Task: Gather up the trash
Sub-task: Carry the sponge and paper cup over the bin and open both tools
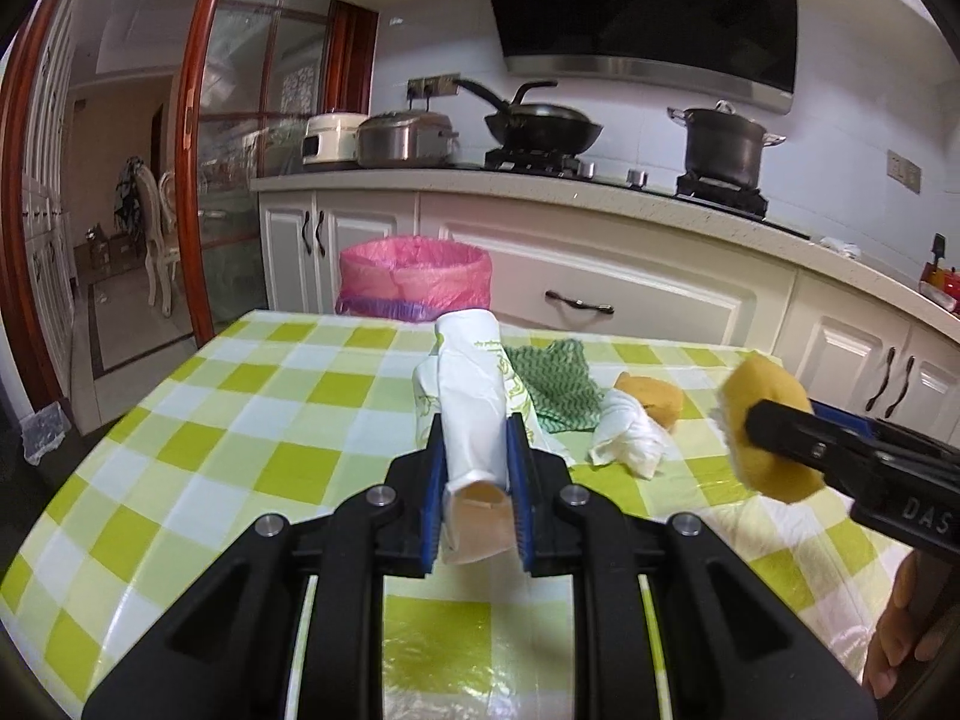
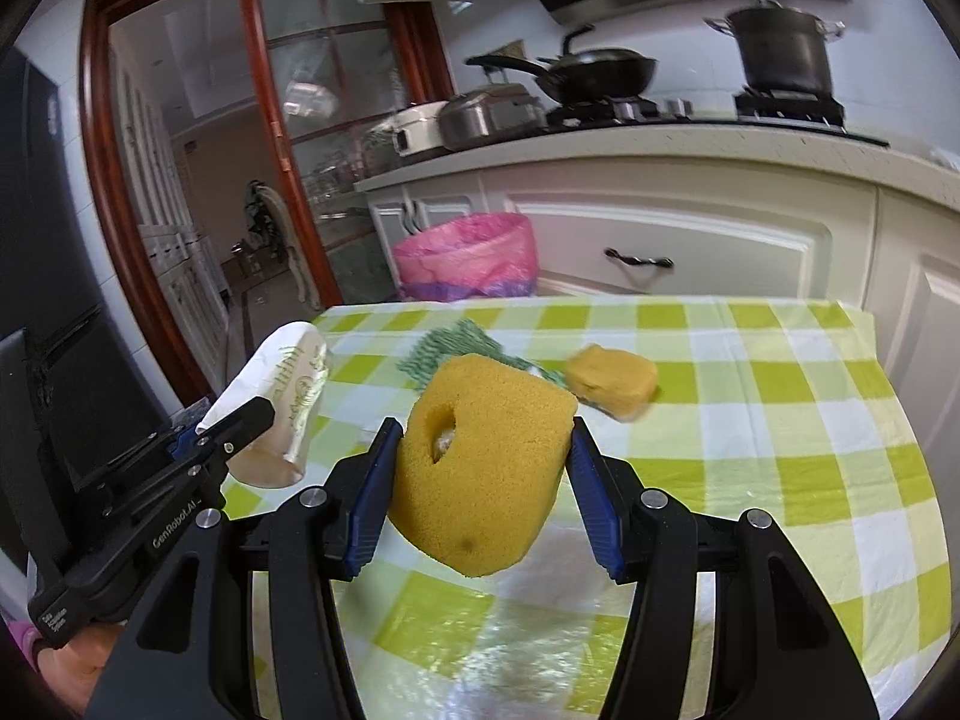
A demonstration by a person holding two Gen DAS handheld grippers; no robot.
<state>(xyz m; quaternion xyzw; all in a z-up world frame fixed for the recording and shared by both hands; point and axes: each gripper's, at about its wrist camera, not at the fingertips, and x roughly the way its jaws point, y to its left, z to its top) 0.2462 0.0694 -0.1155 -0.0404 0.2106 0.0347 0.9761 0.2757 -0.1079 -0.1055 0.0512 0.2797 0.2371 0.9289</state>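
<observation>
Table (image 1: 252, 396) under green-and-white checked cover. Lying on it, ahead of the left claw (image 1: 474, 456): green patterned cloth (image 1: 558, 384), crumpled white tissue (image 1: 624, 438), small yellow sponge (image 1: 654, 399) touching the tissue.

The surface (image 1: 252, 396) wears a checked cloth of lime green, pale green and white squares. The left gripper (image 1: 475, 438) is black with blue pads on its fingers (image 1: 516, 450), closed on a white paper cup (image 1: 471, 402) printed with green markings. The right gripper (image 2: 483, 438), also black with blue pads, grips a mustard-yellow sponge (image 2: 480, 468). A second yellow sponge (image 2: 612, 387) lies on the cloth beside a green rag (image 1: 558, 384) with a zigzag weave and a crumpled white tissue (image 1: 627, 438). The bin (image 1: 414, 282) carries a pink liner over a purple band. The cabinets (image 1: 630, 282) are cream with dark handles.
</observation>
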